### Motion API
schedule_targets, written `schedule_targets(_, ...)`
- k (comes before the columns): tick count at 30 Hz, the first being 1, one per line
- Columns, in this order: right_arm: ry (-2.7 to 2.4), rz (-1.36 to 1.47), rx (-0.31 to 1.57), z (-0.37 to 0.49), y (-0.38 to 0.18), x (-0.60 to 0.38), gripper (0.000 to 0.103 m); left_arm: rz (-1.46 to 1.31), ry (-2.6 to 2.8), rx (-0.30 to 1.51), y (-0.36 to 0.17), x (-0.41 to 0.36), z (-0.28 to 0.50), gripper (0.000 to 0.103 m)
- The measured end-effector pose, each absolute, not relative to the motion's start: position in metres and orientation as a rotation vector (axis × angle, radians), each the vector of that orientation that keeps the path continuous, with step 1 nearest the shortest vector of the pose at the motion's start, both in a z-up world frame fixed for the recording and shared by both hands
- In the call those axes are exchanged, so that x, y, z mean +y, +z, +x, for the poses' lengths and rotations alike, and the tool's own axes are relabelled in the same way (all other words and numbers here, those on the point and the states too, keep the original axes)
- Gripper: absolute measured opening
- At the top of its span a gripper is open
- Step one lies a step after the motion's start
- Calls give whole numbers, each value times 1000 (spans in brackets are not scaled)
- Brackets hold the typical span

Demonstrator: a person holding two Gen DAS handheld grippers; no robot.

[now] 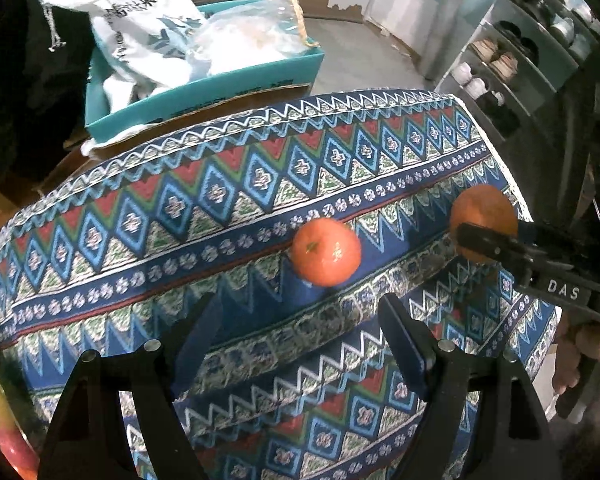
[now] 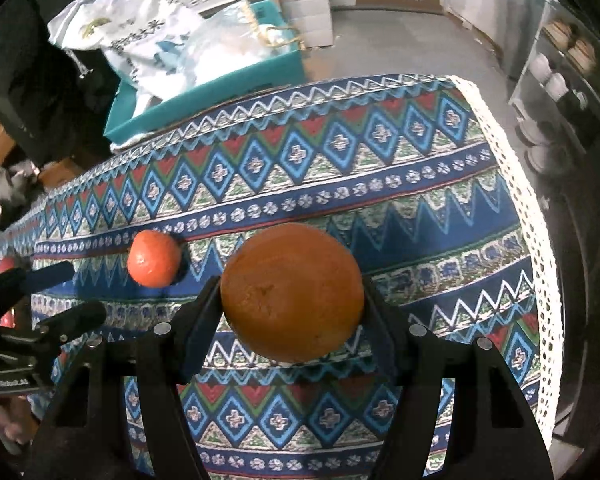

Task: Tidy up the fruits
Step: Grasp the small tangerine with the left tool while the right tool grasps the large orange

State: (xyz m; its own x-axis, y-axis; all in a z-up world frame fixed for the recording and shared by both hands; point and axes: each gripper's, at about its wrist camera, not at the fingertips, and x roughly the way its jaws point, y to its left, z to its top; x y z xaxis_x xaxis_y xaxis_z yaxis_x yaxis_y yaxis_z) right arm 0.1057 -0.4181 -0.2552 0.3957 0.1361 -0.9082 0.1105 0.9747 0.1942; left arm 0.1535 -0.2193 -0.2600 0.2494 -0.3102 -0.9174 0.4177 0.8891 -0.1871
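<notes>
Gripping the big orange [image 2: 292,292] tight, right gripper [image 2: 290,312] looked fine; left gripper [image 1: 300,344] hung open over the tangerine [image 1: 326,251], which could've rolled off the counter [image 1: 220,184] if nudged.

White letters "DAS" stand on the black body of the right gripper [image 1: 485,240], at four o'clock in the left wrist view. The print on the white sack [image 1: 140,20] at eleven o'clock is too blurred to read.
</notes>
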Motion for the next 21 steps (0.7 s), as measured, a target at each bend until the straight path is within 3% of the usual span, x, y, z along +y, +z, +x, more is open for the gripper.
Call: schedule_targets(21,6,263,1157,117,-259,-422,67,19,-488,1259,-293,-239,182,82)
